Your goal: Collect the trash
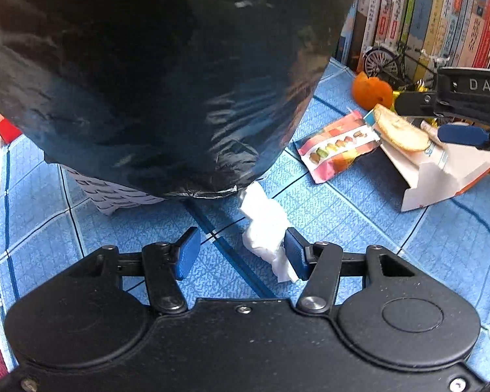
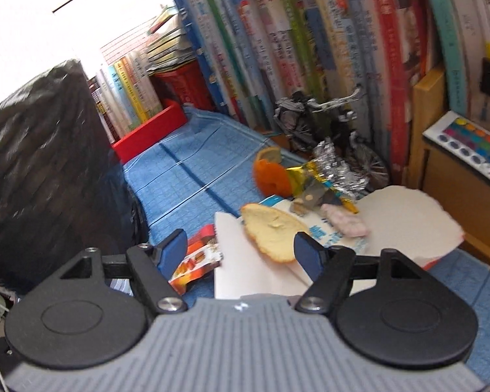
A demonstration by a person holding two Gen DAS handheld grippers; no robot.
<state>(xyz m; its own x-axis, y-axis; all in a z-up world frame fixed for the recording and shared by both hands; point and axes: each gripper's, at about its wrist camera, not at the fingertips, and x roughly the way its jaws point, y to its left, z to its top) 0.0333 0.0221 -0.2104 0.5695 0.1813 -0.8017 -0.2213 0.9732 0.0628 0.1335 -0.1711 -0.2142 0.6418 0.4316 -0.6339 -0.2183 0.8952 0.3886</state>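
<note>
**Sorting desk litter beside a black bag that hides much of the scene**

Filling most of the left wrist view, a black bin bag (image 1: 140,75) blocks whatever is behind it; only a strip of printed paper (image 1: 107,192) pokes out under its lower edge, its lettering too small to read. In the right wrist view the same bag (image 2: 45,163) is a dark, blurred mass at the left edge, cut off by the frame.

The blue patterned mat (image 1: 359,228) covers the desk and carries the trash. A row of books (image 2: 310,49) stands along the back; their spines bear printed characters, too blurred in both views to read. A model bicycle (image 2: 336,130) stands in front of them.

The torn white carton (image 1: 441,176) lies at the right, with a pale slice of peel (image 1: 401,127) on top. Only the right wrist view shows the crumpled silver foil (image 2: 339,170), a small pink scrap (image 2: 346,223), a red tray (image 2: 153,127) and a paint palette (image 2: 467,140). An orange peel (image 1: 372,91) sits near the bicycle, and a colourful snack wrapper (image 1: 336,147) lies flat between bag and carton.

Only the left wrist view shows the crumpled white tissue (image 1: 268,228), lying from the bag's bottom edge toward the left gripper (image 1: 241,254). Its jaws stand apart; the tissue touches the right-hand pad, and the other pad is clear of it.

The right gripper (image 2: 241,251) hovers with jaws wide apart over the carton and peel, gripping nothing. From the left wrist view its body reads "DAS", the rest cut off.
</note>
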